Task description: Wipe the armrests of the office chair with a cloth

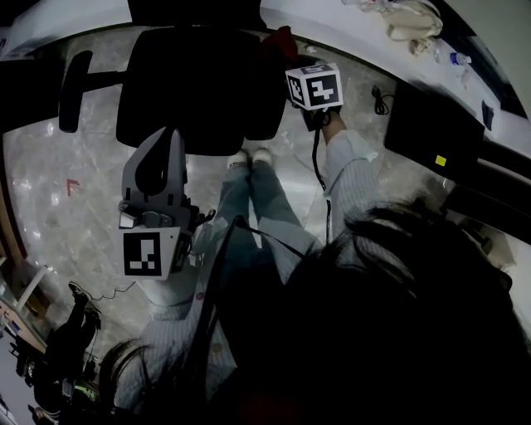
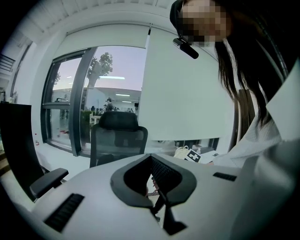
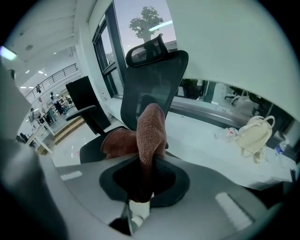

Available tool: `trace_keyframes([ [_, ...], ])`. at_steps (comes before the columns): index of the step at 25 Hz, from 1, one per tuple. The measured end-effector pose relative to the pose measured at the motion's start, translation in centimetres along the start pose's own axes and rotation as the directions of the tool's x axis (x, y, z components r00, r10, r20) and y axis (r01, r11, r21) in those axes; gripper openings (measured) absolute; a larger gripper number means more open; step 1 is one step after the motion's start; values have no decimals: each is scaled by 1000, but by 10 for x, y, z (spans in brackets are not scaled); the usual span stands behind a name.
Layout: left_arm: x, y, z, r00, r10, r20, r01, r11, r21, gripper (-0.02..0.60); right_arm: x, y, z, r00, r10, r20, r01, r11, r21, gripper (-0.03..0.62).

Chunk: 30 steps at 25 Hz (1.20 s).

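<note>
Clamping one cloth (image 3: 150, 126) (reddish) | right gripper (image 3: 149, 164) | one office chair (image 1: 199, 83) | left gripper (image 1: 169, 139) empty

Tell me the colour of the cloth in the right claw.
The cloth is reddish-brown, a fuzzy terry texture. It shows best in the right gripper view.

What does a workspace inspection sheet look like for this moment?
Surface: pale marble floor.
Job's things: black office chair; one armrest with nothing touching it; reddish cloth.
Clutter: cream bag on the desk.
Grippers: right gripper shut on the cloth; left gripper shut, empty.
Cables: floor cable; gripper cable along the right sleeve.
Surroundings: large windows, second chair.
</note>
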<state>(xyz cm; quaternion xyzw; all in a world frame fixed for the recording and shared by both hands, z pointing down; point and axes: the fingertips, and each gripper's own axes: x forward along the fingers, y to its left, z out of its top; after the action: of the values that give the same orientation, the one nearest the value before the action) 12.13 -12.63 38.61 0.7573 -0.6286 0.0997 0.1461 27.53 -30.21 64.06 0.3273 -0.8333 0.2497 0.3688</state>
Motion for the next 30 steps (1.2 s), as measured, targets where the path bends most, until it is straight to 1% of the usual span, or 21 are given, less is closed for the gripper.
trace_keyframes([
  [4, 5, -15, 21, 998, -42, 36, 41, 999, 19, 3, -42, 59, -37, 991, 136, -3, -136, 990, -47, 34],
  [6, 6, -23, 32, 996, -63, 57, 62, 998, 28, 3, -63, 88, -58, 983, 182, -8, -182, 980, -76, 34],
  [8, 5, -29, 39, 994, -81, 67, 78, 996, 35, 3, -80, 111, -76, 978, 209, -7, -209, 974, -86, 34],
  [12, 0, -40, 43, 992, -103, 76, 100, 994, 43, 3, -101, 135, -99, 974, 228, -2, -228, 972, -58, 34],
  [16, -13, -50, 41, 991, -104, 84, 100, 994, 46, 3, -107, 136, -109, 979, 202, 18, -201, 979, -35, 34],
  [18, -22, -56, 43, 989, -118, 87, 112, 992, 64, 3, -117, 133, -100, 980, 182, 77, -182, 983, -5, 34],
  [20, -32, -62, 50, 988, -126, 93, 118, 989, 91, 4, -143, 131, -77, 971, 163, 177, -168, 986, 17, 34],
  [22, -38, -68, 65, 984, -126, 122, 115, 989, 94, 3, -181, 126, -40, 944, 138, 299, -143, 990, -4, 34],
  [23, -40, -71, 76, 981, -123, 150, 110, 990, 87, 3, -203, 124, -19, 923, 127, 363, -128, 992, -21, 34],
  [25, -47, -76, 99, 969, -112, 218, 97, 992, 79, 4, -254, 125, 21, 867, 110, 486, -99, 994, -49, 34],
  [27, -56, -82, 123, 957, -104, 272, 85, 993, 79, 3, -308, 132, 53, 803, 98, 587, -68, 995, -74, 34],
  [30, -67, -94, 154, 940, -110, 322, 84, 992, 95, 3, -376, 144, 89, 716, 83, 693, -9, 994, -110, 34],
])
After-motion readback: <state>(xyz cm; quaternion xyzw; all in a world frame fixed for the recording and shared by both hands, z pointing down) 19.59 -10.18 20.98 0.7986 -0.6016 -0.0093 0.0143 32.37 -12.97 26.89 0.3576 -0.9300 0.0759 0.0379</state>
